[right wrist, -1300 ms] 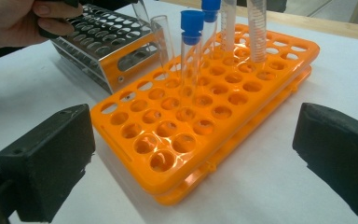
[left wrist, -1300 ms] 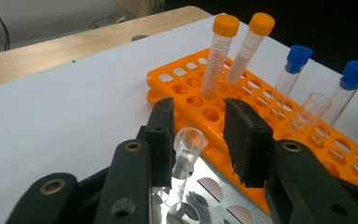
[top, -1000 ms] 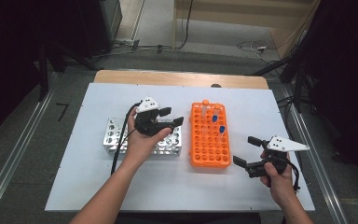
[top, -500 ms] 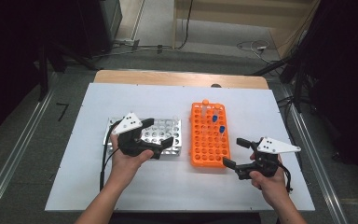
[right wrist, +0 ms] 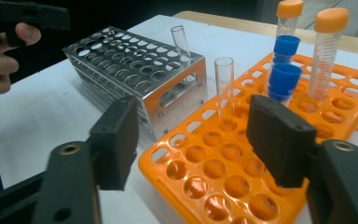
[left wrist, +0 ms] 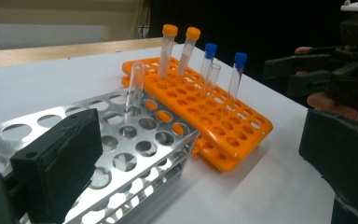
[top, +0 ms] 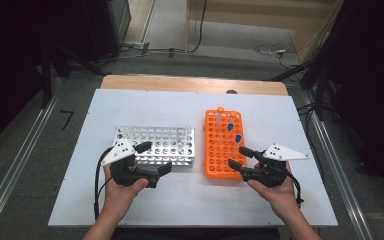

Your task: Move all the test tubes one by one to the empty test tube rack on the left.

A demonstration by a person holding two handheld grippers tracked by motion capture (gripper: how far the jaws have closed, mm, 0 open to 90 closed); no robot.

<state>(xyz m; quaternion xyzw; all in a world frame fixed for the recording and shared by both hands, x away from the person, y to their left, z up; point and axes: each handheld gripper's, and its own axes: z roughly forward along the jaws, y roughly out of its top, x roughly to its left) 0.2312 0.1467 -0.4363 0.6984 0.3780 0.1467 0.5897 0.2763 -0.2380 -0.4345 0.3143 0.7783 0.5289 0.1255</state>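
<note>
An orange tube rack (top: pixel 223 150) stands right of a metal tube rack (top: pixel 155 145) on the white table. Two orange-capped tubes (left wrist: pixel 170 30), two blue-capped tubes (right wrist: pixel 282 79) and one clear open tube (right wrist: pixel 224 88) stand in the orange rack. Another clear tube (left wrist: pixel 135 88) stands in the metal rack's far right corner. My left gripper (top: pixel 155 157) is open at the metal rack's near edge, its jaws having just opened wide with nothing held. My right gripper (top: pixel 237 157) is open at the orange rack's near right corner. Its jaws have just been closing, and the pads press on nothing.
The white table top (top: pixel 190 200) has bare room along its near side and at its far end. A wooden edge (top: pixel 190 84) runs behind it. Metal rails (top: pixel 15 165) flank the table on the floor.
My left hand came back from over the metal rack to its near edge, and its jaws spread. My right hand slid left to the orange rack, and its jaws narrowed.
</note>
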